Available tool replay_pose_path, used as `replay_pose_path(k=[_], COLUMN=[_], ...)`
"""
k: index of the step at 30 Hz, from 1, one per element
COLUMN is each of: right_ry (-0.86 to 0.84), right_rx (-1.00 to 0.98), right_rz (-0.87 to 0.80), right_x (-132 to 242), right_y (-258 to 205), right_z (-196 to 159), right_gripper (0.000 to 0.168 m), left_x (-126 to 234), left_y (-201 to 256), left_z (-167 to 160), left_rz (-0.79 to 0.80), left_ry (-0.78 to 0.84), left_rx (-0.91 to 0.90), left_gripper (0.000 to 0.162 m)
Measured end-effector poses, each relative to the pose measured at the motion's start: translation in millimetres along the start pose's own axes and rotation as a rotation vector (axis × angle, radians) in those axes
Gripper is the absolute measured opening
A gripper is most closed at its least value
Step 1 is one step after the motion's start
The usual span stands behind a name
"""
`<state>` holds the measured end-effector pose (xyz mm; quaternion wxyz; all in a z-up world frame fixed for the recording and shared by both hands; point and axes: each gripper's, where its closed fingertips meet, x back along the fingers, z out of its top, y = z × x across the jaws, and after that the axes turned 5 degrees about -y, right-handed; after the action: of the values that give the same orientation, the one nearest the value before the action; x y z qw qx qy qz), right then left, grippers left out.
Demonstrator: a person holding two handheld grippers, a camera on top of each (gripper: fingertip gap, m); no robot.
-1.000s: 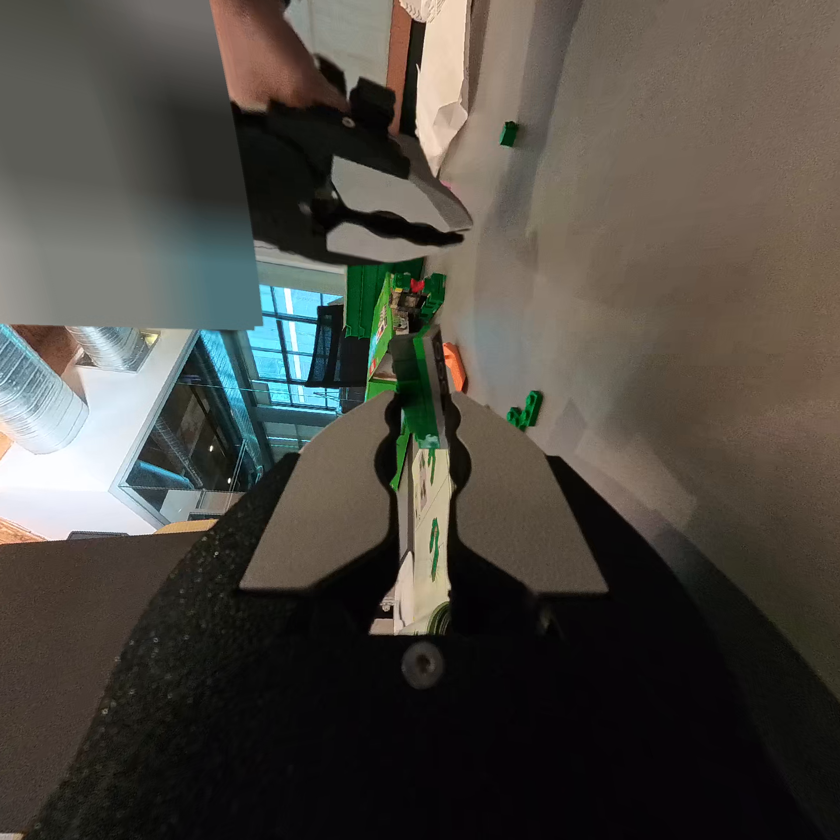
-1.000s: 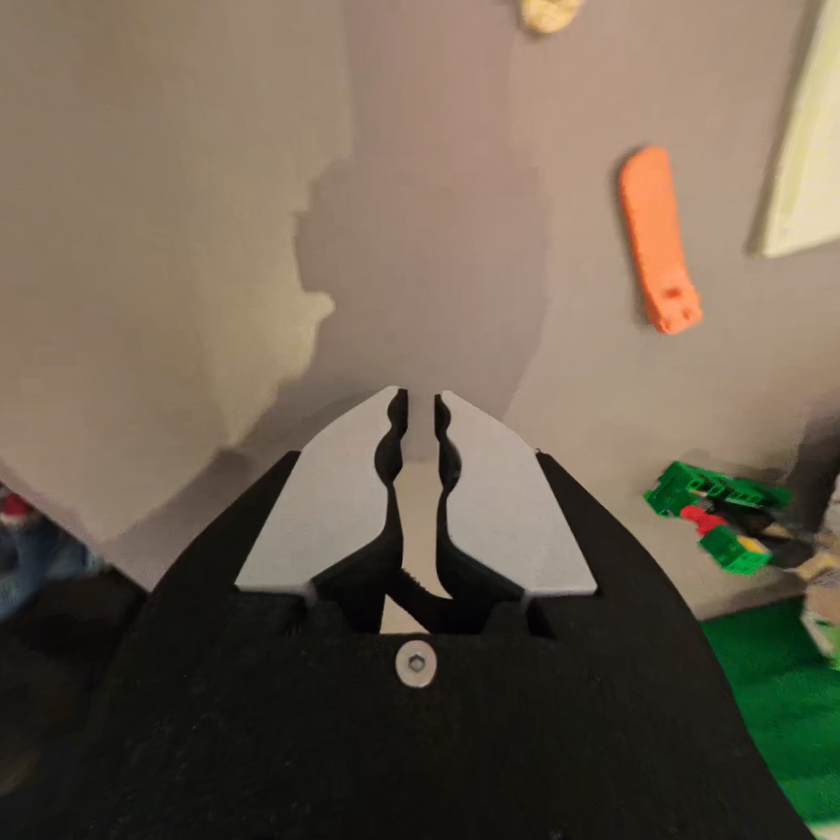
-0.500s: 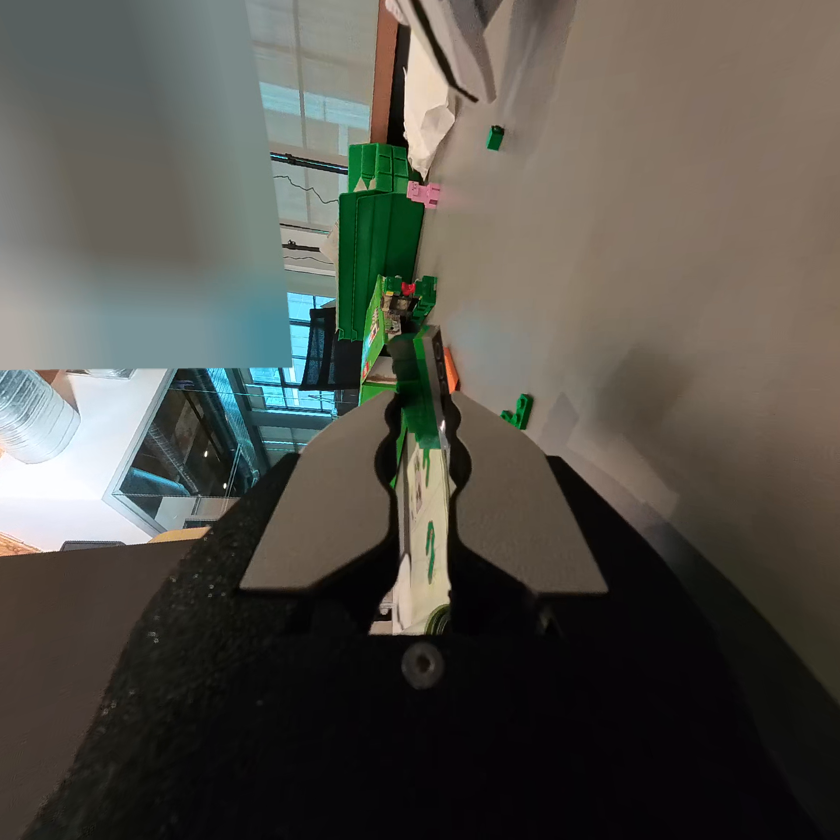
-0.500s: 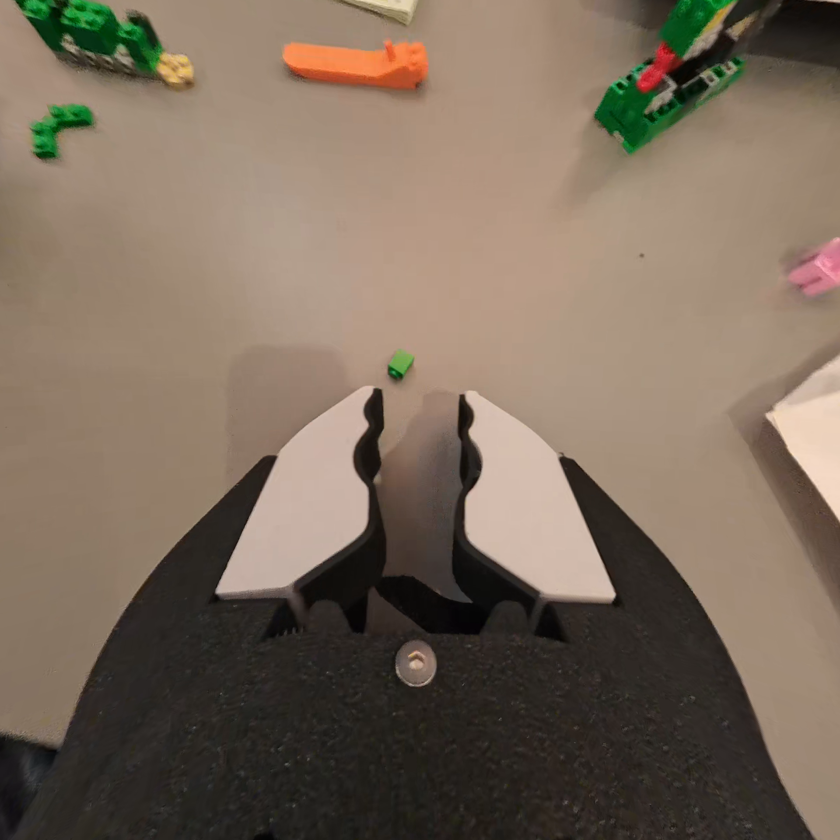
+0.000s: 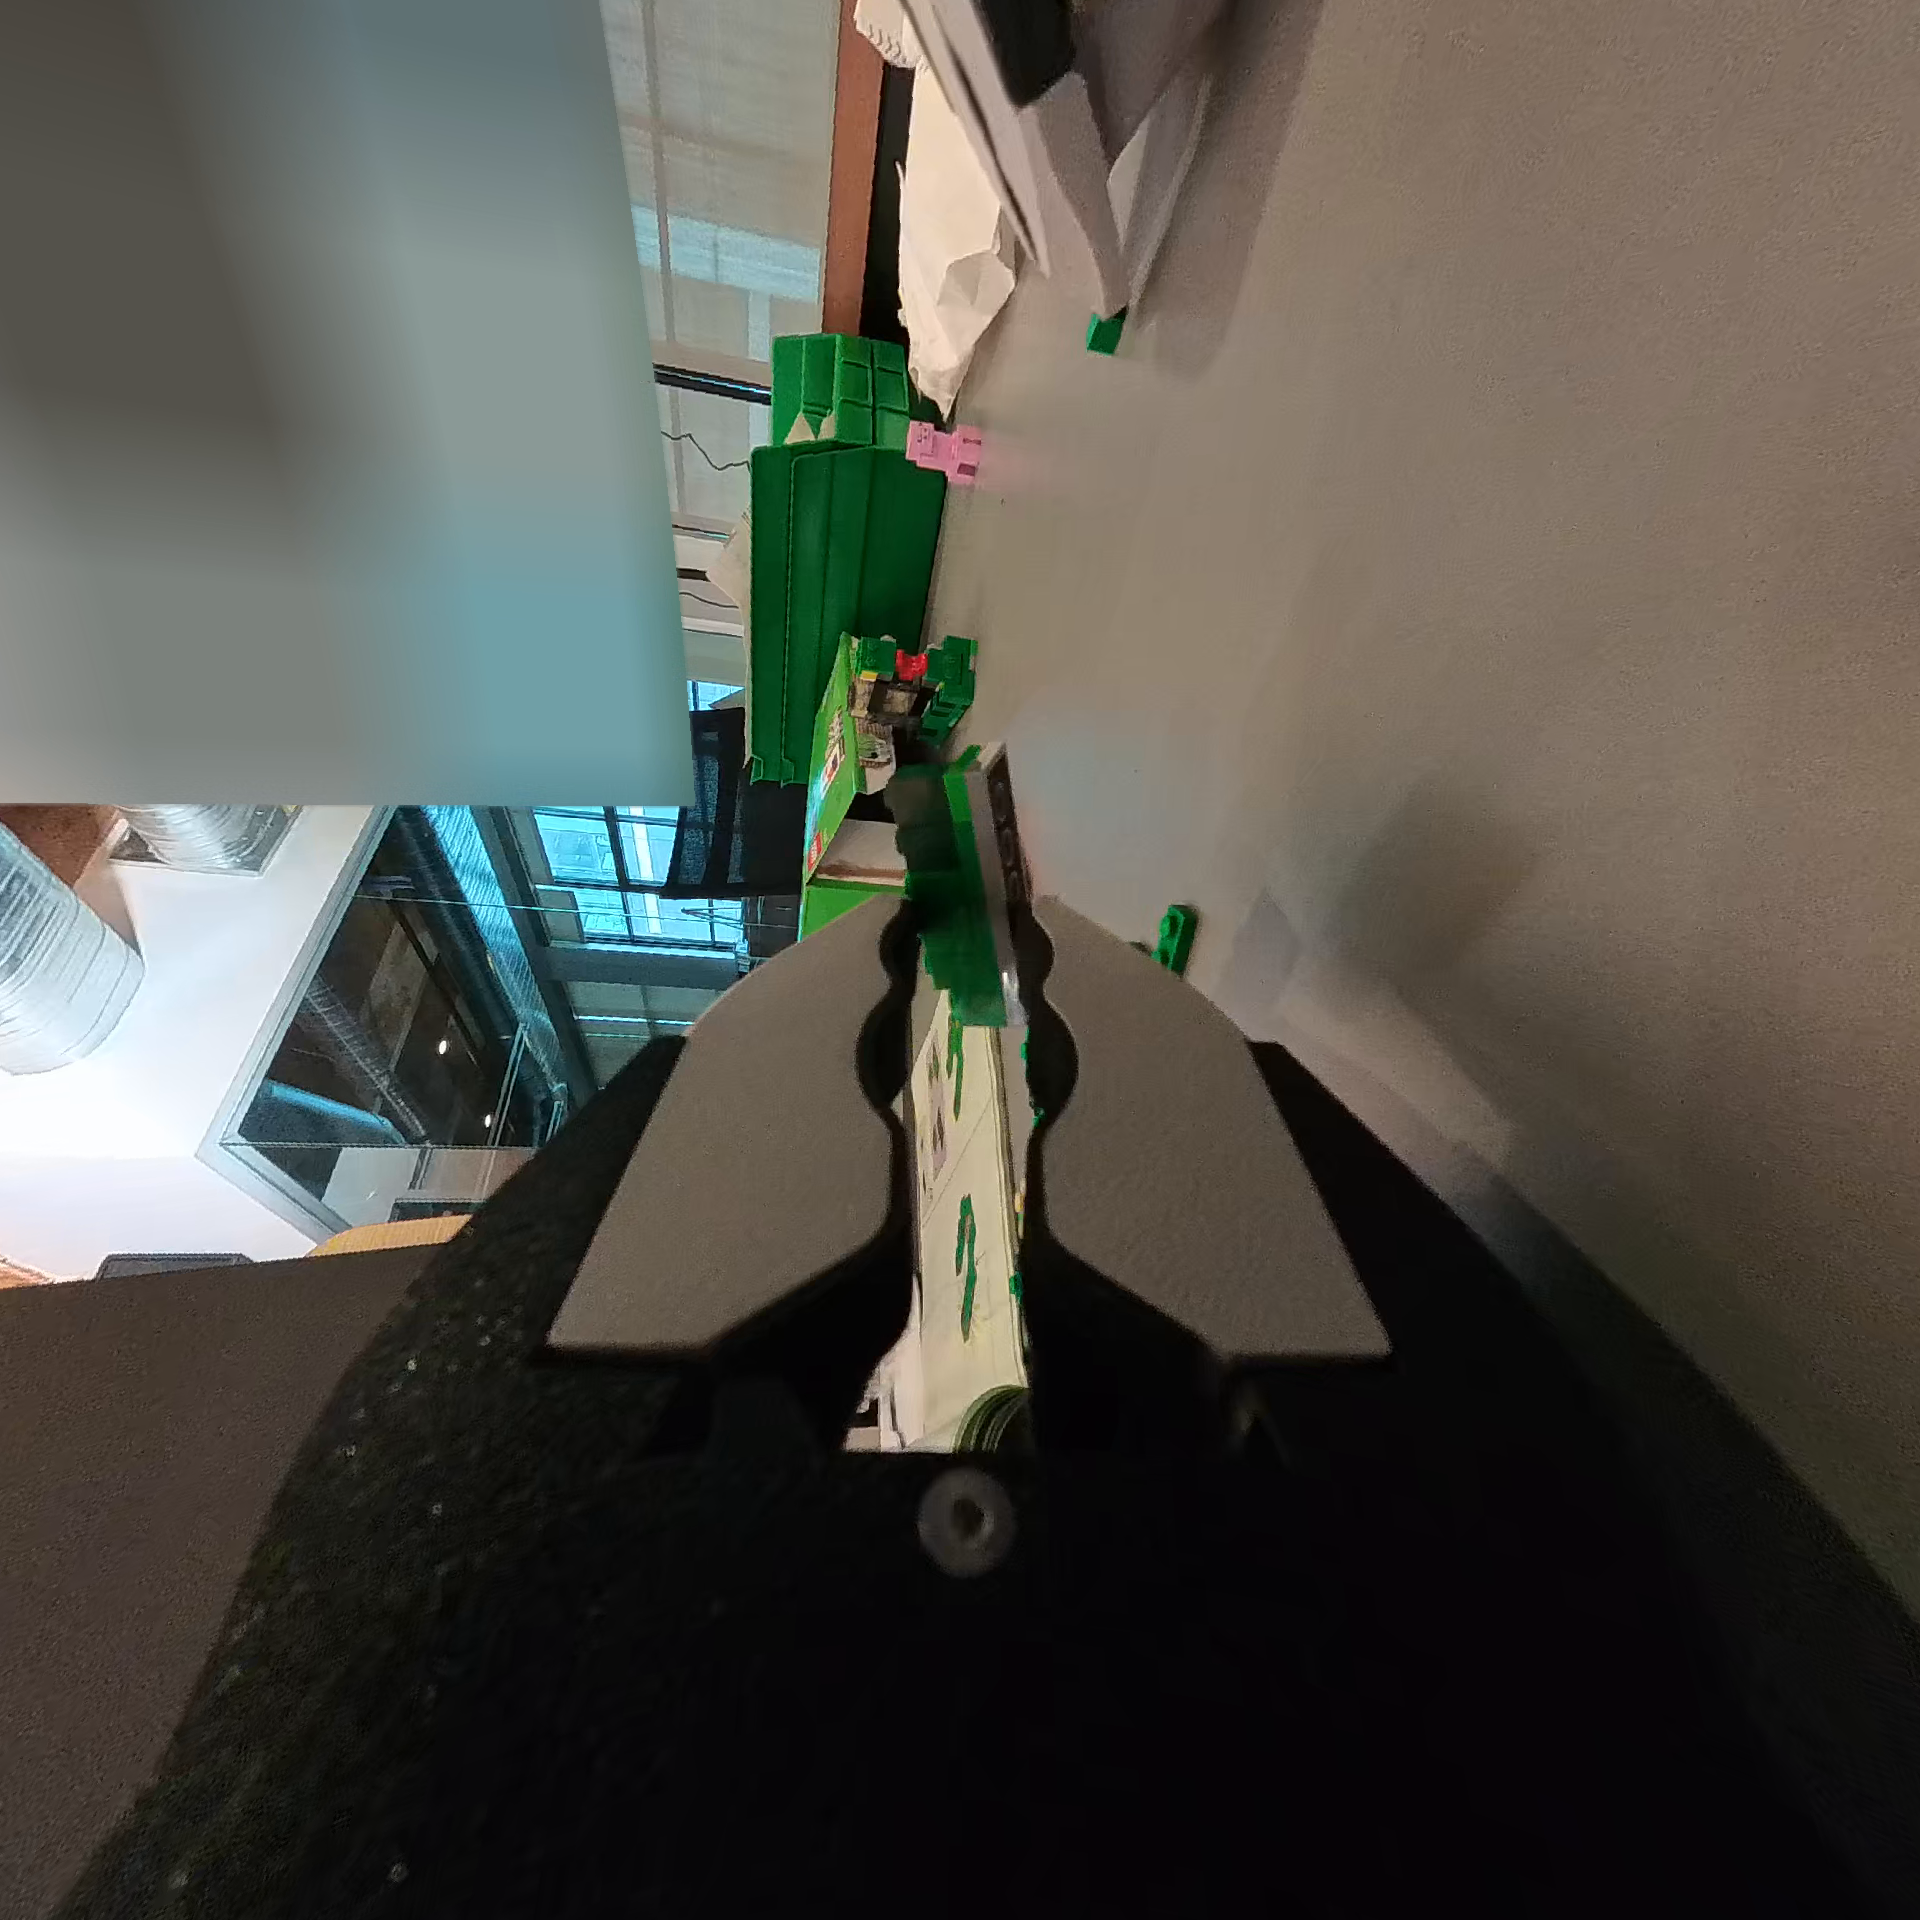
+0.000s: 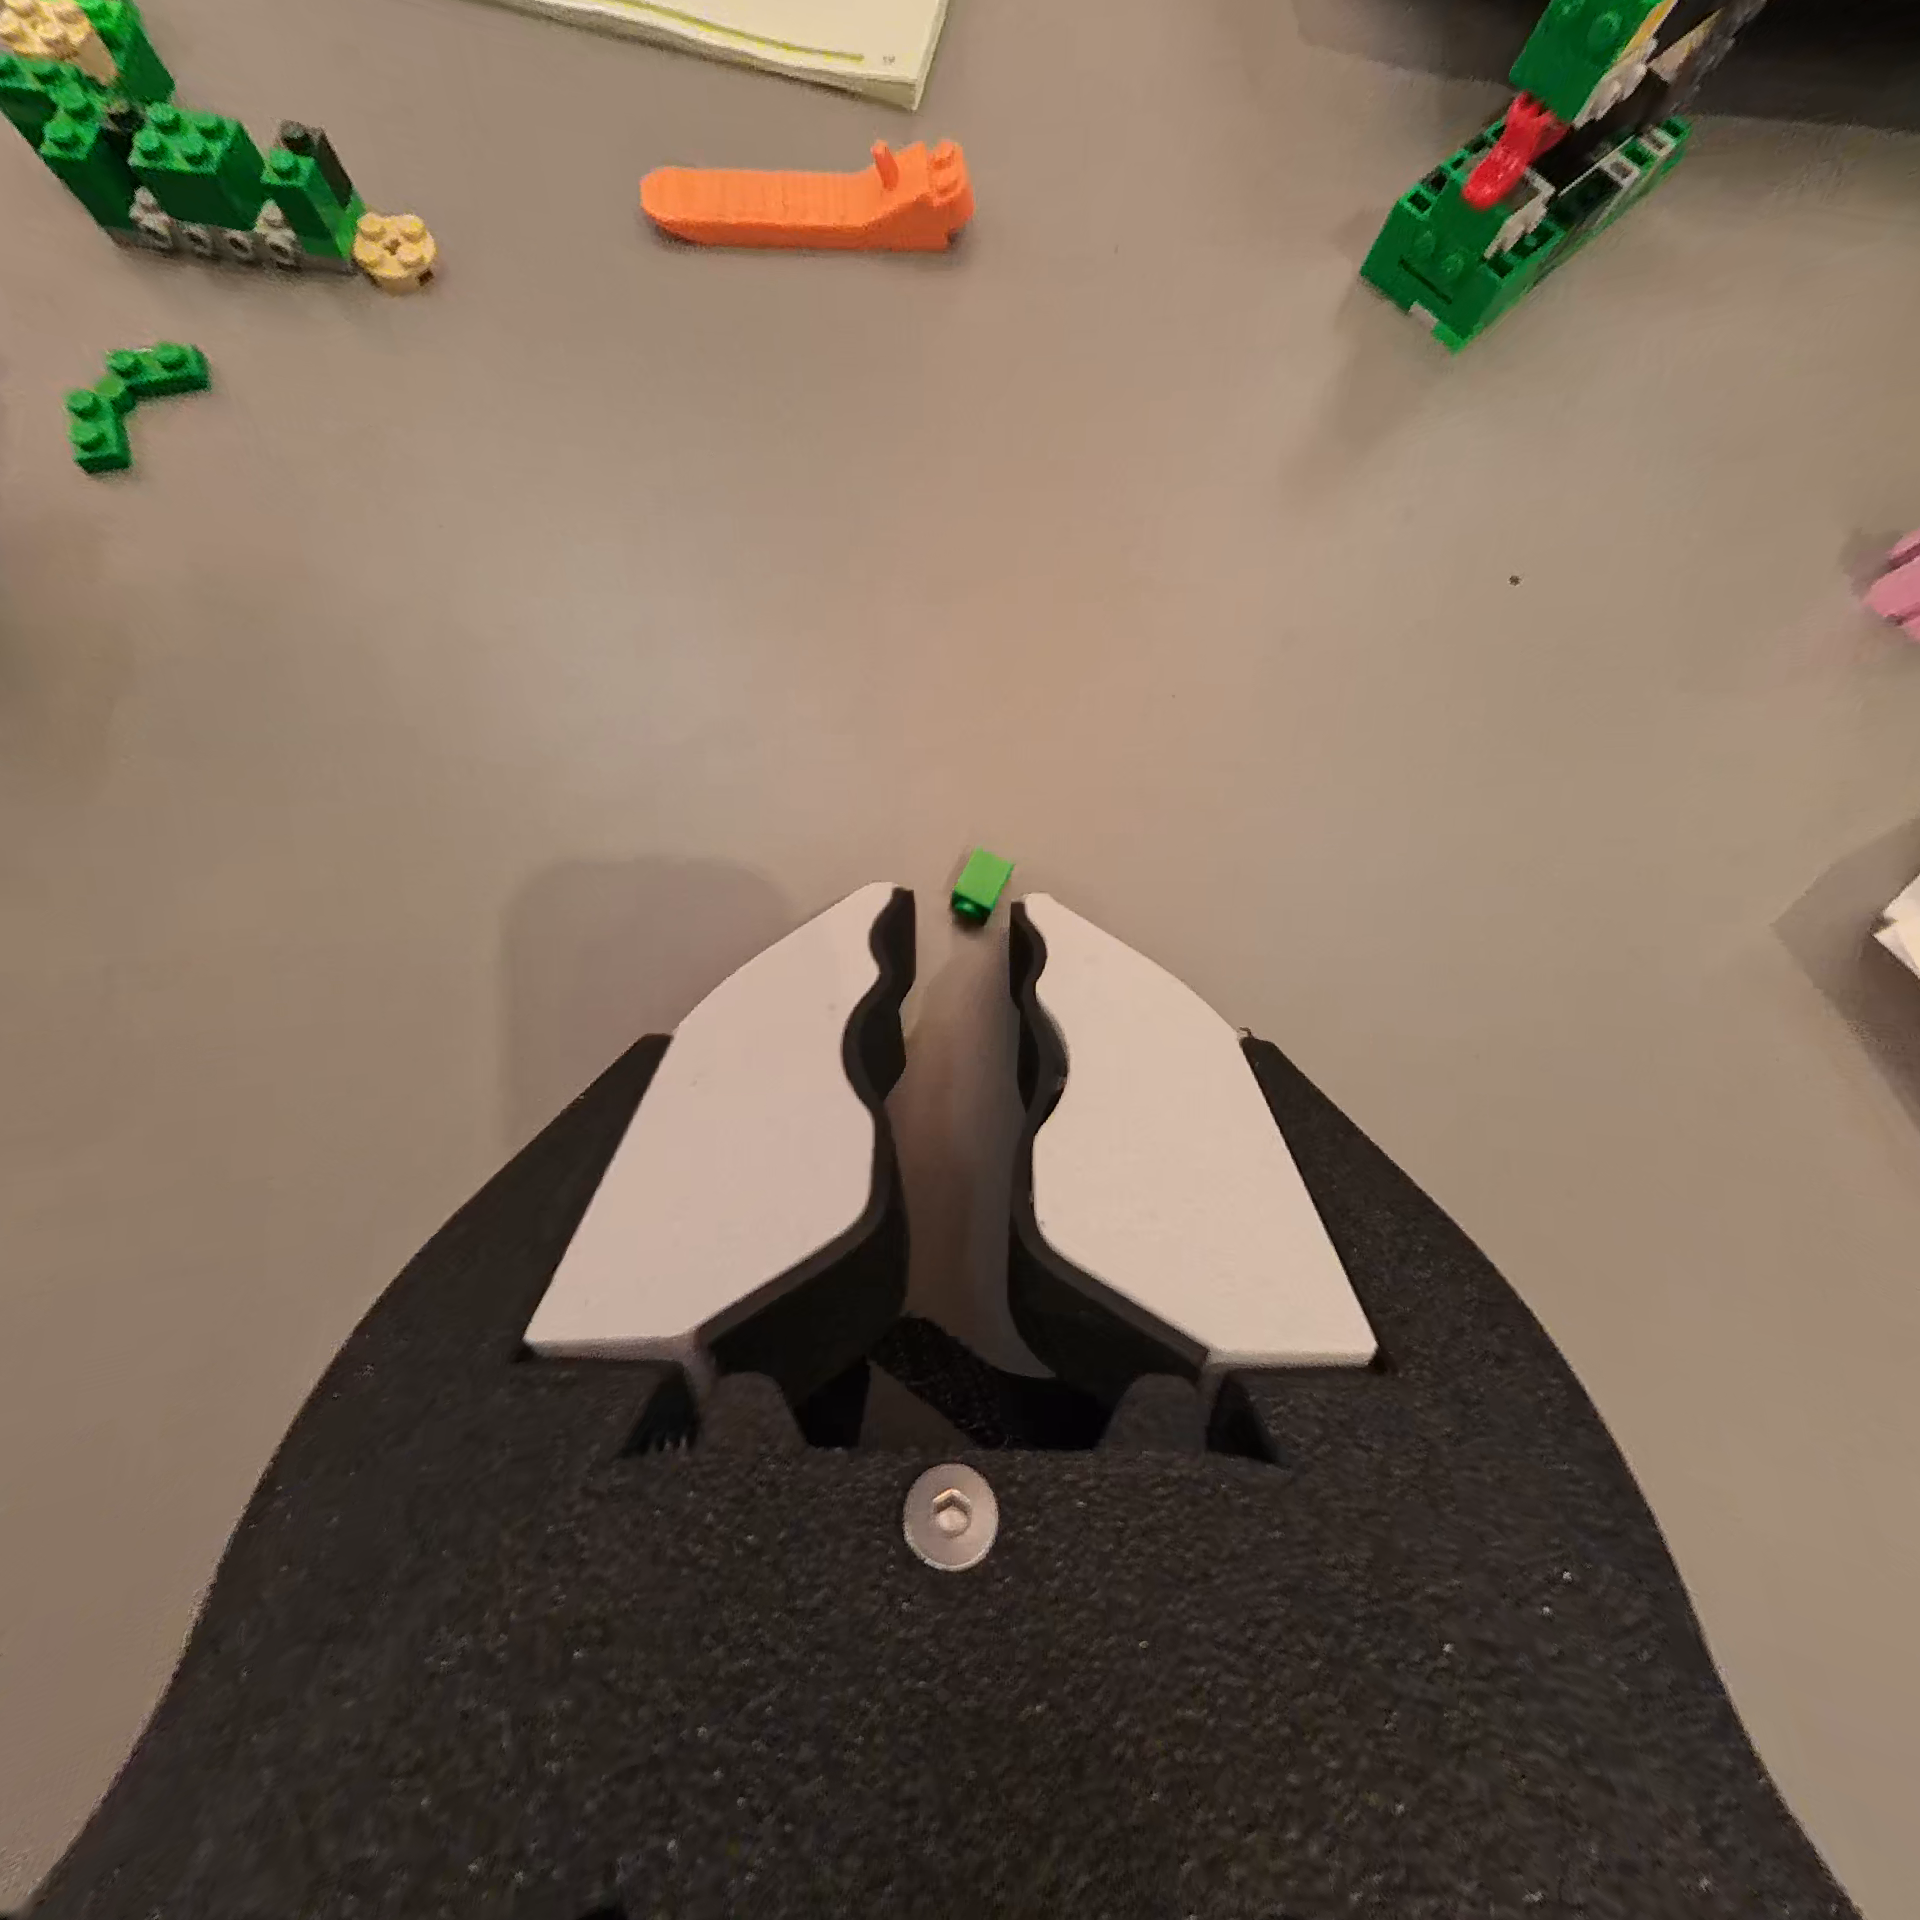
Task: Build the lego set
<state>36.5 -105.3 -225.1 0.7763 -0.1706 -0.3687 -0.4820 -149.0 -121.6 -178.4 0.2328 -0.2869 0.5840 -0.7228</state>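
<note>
My left gripper [image 5: 968, 920] is shut on a green and grey Lego assembly [image 5: 961, 883] and holds it on edge just above the table; its far end shows in the right wrist view [image 6: 177, 177]. My right gripper [image 6: 961, 904] is open and empty, pointing down at the table. A small green brick [image 6: 980, 883] lies right at its fingertips, in line with the gap. In the left wrist view the same brick [image 5: 1104, 332] lies under the right gripper's grey fingers [image 5: 1049, 156].
On the grey table lie an orange brick separator [image 6: 810, 203], green L-shaped plates [image 6: 130, 400], a green head build with a red tongue [image 6: 1517, 197], a pink piece [image 6: 1896, 603] and an instruction booklet [image 6: 748, 36]. A green box [image 5: 842, 582] and a white bag [image 5: 951, 260] stand beyond.
My right gripper has swung across the table and come down to the small green brick, and its jaws have narrowed since half a second ago. My left gripper has kept its hold, barely moving.
</note>
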Motion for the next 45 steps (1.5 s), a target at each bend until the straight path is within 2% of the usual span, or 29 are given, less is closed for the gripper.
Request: replay_pose_path(k=[3, 8, 12, 14, 17, 19, 21, 22, 27, 31, 39, 45], right_ry=[-0.014, -0.052, -0.065, -0.073, -0.103, -0.139, -0.229, -0.287, -0.690, -0.940, -1.166, -1.222], right_rx=[-0.007, 0.021, 0.067, 0.093, 0.210, 0.400, 0.599, 0.696, 0.845, 0.987, 1.140, 1.211], right_rz=[0.019, 0.035, 0.011, 0.002, 0.007, 0.060, 0.094, 0.168, 0.346, 0.324, 0.231, 0.193], right_x=[-3.6, -6.2, -7.5, -9.0, -11.0, -12.7, -14.0, -12.1, -2.9, -5.6, -3.4, -4.2], right_y=[-0.7, -0.6, 1.3, 2.5, 2.6, -2.1, 1.7, -0.4, 13.7, 20.7, 18.0, 15.8], right_z=[1.9, 0.9, 1.9, 2.6, 5.0, 8.2, 8.6, 7.0, 6.1, 0.1, -0.2, 1.2], right_gripper=[0.010, 0.008, 0.013, 0.008, 0.008, 0.008, 0.008, 0.008, 0.008, 0.008, 0.008, 0.008], left_x=[-0.2, -0.7, -0.9, -1.0, -1.0, -0.9, -0.9, -0.9, -0.9, -0.9, -1.3, -1.3], left_y=[1.6, 3.0, 3.8, 4.4, 4.5, 4.0, 3.8, 3.6, 3.7, 4.1, 5.2, 5.8], left_z=[0.3, 0.5, 1.0, 1.2, 1.3, 1.4, 1.7, 1.9, 2.5, 2.3, 2.9, 2.9], left_rz=[-0.009, -0.017, -0.021, -0.025, -0.023, -0.020, -0.018, -0.016, -0.014, -0.015, -0.020, -0.023], left_ry=[0.000, 0.001, 0.003, 0.003, 0.003, 0.003, 0.003, 0.004, 0.004, 0.003, 0.007, 0.006], left_rx=[-0.003, -0.005, -0.007, -0.009, -0.013, -0.015, -0.017, -0.019, -0.026, -0.028, -0.030, -0.031], left_gripper=[0.017, 0.017, 0.017, 0.017, 0.017, 0.017, 0.017, 0.017, 0.017, 0.017, 0.017, 0.017])
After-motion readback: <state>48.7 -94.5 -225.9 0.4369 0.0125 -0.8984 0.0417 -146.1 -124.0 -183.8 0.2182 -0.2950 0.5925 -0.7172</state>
